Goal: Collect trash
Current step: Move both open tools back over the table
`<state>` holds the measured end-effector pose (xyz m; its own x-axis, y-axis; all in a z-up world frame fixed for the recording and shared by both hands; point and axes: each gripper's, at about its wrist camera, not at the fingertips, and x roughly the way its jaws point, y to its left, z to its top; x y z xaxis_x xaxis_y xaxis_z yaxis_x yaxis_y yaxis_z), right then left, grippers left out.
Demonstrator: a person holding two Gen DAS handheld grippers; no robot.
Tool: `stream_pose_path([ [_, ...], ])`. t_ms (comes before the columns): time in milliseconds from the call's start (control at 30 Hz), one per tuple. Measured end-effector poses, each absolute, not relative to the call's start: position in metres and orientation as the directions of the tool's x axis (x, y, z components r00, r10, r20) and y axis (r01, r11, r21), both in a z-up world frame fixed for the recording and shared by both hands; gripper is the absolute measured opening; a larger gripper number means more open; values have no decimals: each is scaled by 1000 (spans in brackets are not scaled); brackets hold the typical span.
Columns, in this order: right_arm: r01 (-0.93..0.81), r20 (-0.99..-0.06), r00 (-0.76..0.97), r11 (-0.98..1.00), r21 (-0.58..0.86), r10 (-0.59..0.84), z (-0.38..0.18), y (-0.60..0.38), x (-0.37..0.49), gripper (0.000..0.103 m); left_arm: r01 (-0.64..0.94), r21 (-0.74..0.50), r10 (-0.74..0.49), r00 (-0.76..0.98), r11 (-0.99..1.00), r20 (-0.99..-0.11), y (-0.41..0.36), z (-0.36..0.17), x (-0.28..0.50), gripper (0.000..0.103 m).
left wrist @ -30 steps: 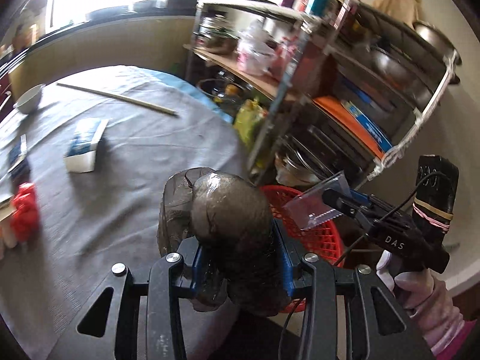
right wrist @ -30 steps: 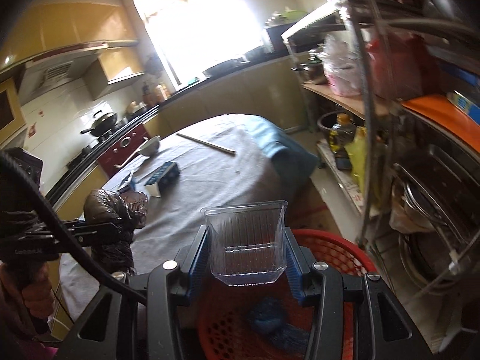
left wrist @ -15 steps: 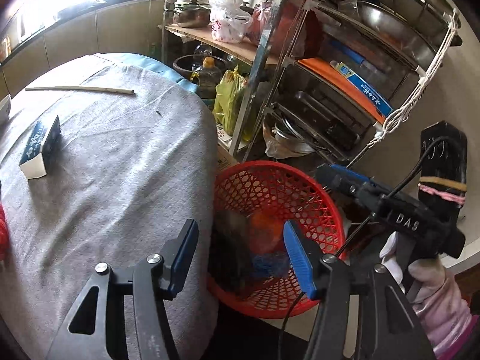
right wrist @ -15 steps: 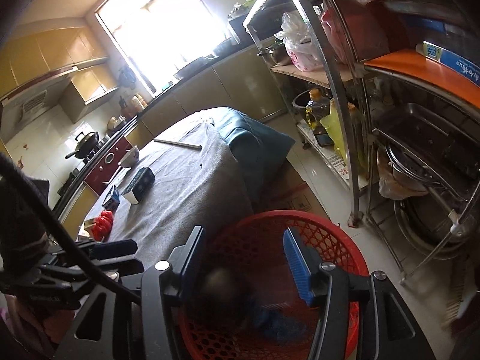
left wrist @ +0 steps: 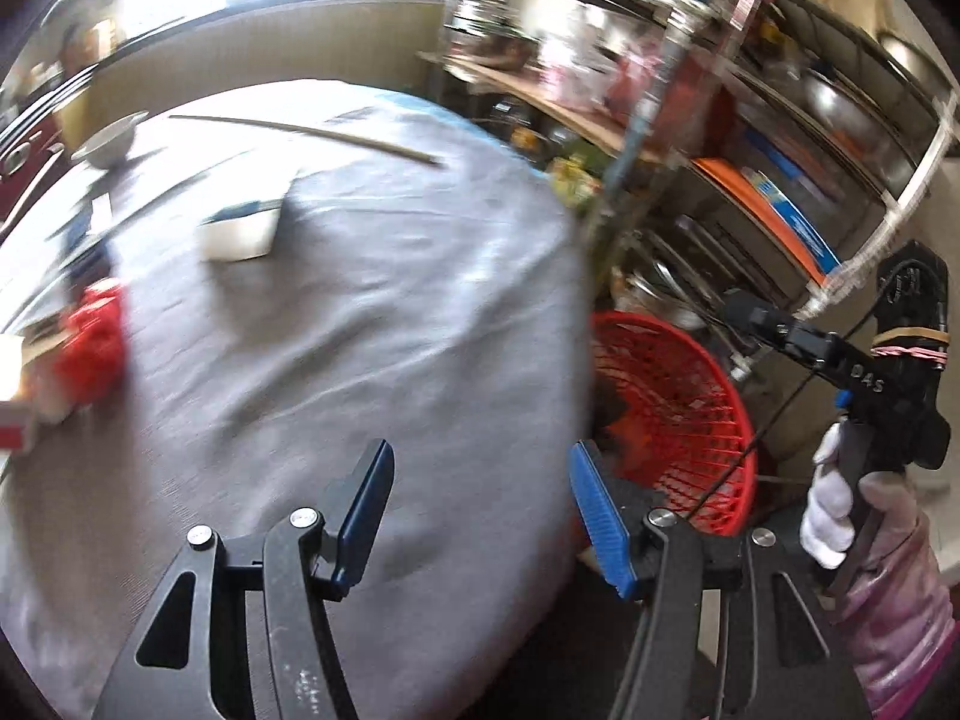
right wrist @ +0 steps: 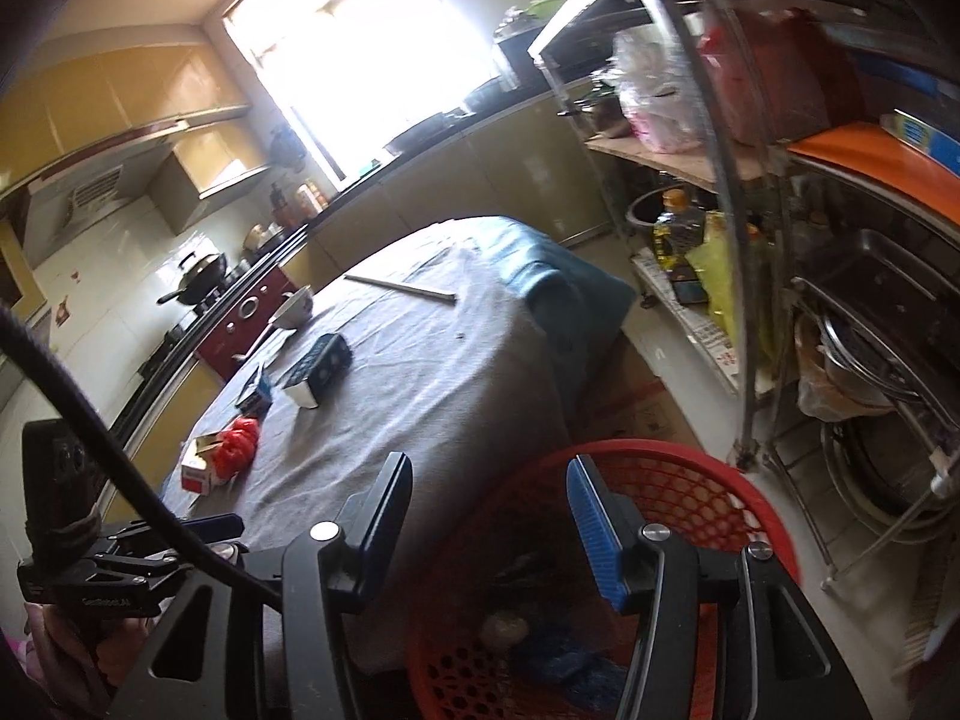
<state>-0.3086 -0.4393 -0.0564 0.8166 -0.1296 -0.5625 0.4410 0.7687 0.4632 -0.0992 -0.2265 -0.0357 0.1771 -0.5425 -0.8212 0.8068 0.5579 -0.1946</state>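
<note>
Both grippers are empty right now. The left gripper [left wrist: 480,510] has its jaws opening with nothing between them, just grey cloth behind, and the right gripper [right wrist: 489,516] has its jaws standing apart with nothing clamped either, hanging over the red basket [right wrist: 744,486] that sits on the floor at the edge of the desk [left wrist: 360,312]. There's already some dark and blue stuff lying in the bottom of the basket, hard to make out exactly what. What's left to collect, as far as I can judge, is up on the desk: a red crumpled wrapper [left wrist: 96,330] next to a small carton [right wrist: 201,468] near the left edge, and a blue-and-white box [right wrist: 318,369] further out toward the middle. The left view is pretty blurred so details there are mushy. The relation that matters: all that trash lies ahead and off to the left of the left gripper, well apart from it, while the right gripper is over the basket on the opposite side. So the left hand is the nearer one for the red wrapper. The box's long axis runs roughly away from the grippers and slightly across, so I'd guess grabbing it across its narrow width works best. There's also a long thin stick [right wrist: 399,289] at the far end, lying crosswise.
</note>
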Motion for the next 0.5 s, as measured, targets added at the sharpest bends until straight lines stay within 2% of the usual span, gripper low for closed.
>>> stream_pose_path([
  [200,364,-553,831,807,465,-57,-46,-414,-275,58,682,-206,-517,288,702,-806,-151,-32,-61,64],
  [500,225,-574,814,867,445,83,-41,-360,-209,58,409,-221,-408,458,886,-790,-40,-22,8,66],
])
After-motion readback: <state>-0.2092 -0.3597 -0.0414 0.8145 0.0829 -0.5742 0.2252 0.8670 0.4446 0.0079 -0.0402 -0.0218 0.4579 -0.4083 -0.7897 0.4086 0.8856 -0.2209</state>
